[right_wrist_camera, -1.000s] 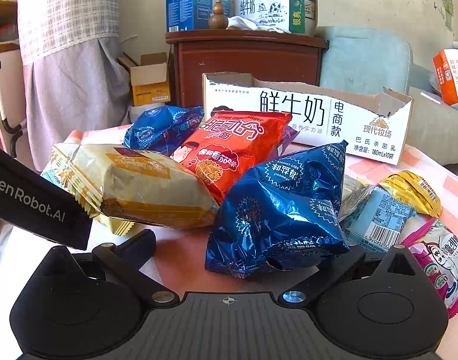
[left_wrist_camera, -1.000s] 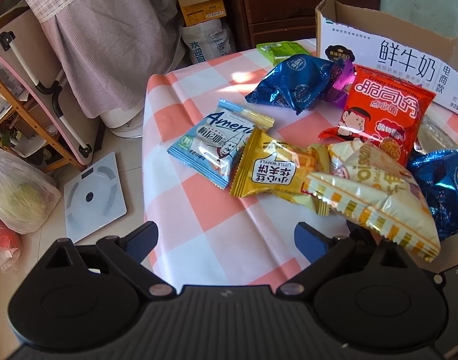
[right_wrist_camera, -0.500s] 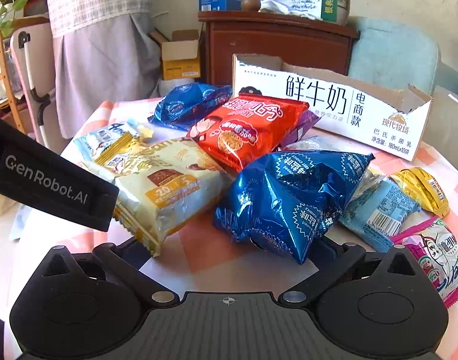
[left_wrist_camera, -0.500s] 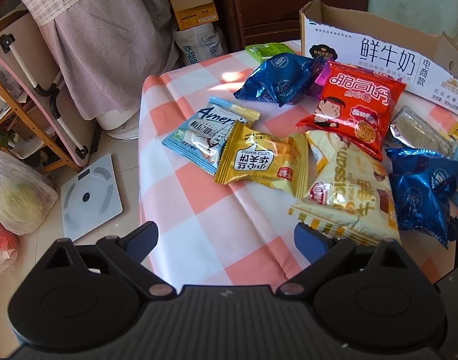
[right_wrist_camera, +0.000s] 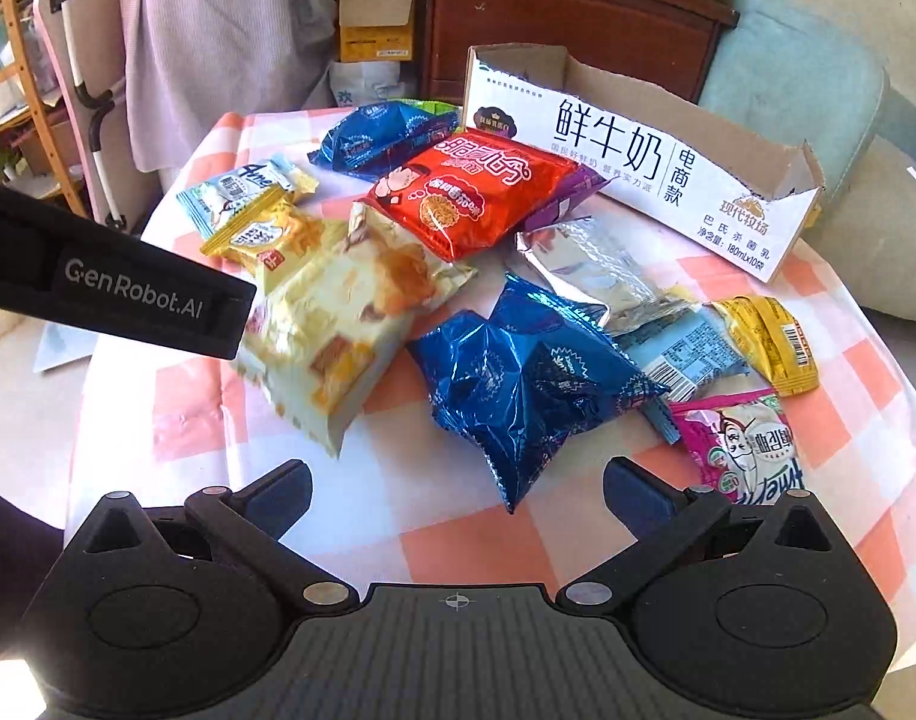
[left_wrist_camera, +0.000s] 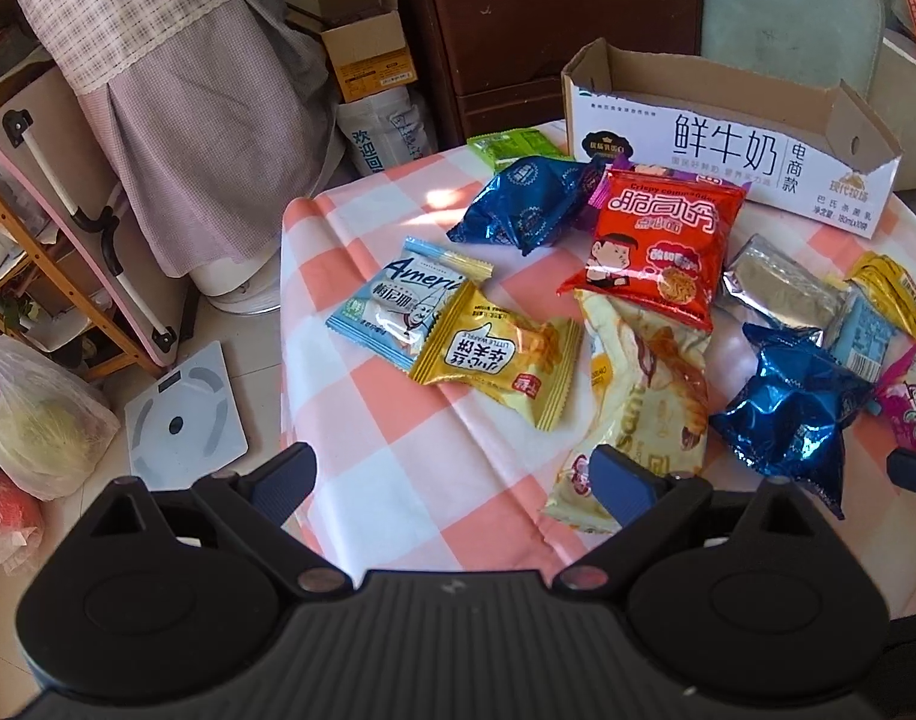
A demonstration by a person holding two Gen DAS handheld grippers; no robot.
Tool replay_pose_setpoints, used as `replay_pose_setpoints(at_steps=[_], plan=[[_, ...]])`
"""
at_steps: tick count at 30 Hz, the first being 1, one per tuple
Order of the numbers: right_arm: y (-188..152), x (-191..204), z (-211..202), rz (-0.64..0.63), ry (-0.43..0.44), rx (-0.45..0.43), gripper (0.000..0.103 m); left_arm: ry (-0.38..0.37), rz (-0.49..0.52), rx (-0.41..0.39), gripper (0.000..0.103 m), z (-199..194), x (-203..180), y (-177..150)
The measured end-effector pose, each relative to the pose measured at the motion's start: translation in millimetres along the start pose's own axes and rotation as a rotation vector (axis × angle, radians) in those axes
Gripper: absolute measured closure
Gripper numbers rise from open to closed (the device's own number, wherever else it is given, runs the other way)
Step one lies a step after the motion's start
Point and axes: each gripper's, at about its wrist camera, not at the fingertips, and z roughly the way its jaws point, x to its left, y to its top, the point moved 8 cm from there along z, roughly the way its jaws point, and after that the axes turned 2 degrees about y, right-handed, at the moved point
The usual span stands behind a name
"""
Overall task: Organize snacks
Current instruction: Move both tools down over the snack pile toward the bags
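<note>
Table: round, pink-and-white check cloth, snack packets scattered across it.

Milk carton box: open-topped cardboard tray at the far edge, nothing visible inside. Probably the bin for the snacks. Stiff walls, torn rim at the right end.

Cream croissant bag: largest packet, near edge of the table, lying lengthwise toward the left gripper. Puffy, air-filled, light by the look; contents soft and crushable. Best pinched at the flat crimped end seam, not across the belly.

Red crispy-noodle bag: mid-table, just in front of the box, its lower edge overlapping the croissant bag. Brittle contents; take it by a seam.

Near blue foil bag: crumpled, glossy, likely slippery. It lies ahead of the right gripper; nearest corner points at the gap. Grab a corner fold.

Yellow waffle packet overlaps the pale blue cookie packet, left of the pile. Small, flat, easy by the serrated edges.

Both grippers: spread wide, holding nothing, above the near edge of the table.

Against the frames a second back: the croissant bag and near blue bag were up off the cloth at the gripper fingers; now both lie flat on the cloth, released. Both cameras sit higher and look down more steeply.
</note>
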Motion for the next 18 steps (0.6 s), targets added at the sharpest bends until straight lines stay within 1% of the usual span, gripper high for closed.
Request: replay_pose_setpoints(at_steps=[5, 8, 11, 16, 18], plan=[[19, -24, -22, 0.033, 0.0, -0.012, 0.0, -0.026, 0.02, -0.018, 0.006, -11, 0, 11], [34, -40, -30, 0.063, -0.028, -0.036, 0.0, -0.023, 0.047, -0.017, 0.006, -13, -2, 16], [51, -59, -28, 0.089, -0.077, -0.053, 0.0, -0.048, 0.052, 0.006, 0.006, -10, -6, 21], [72, -75, -20, 0.189, -0.079, -0.037, 0.0, -0.045, 0.05, 0.018, 0.006, -5, -11, 38], [78, -78, -18, 0.216, -0.107, -0.053, 0.0, -0.051, 0.04, 0.018, 0.006, -3, -13, 43]])
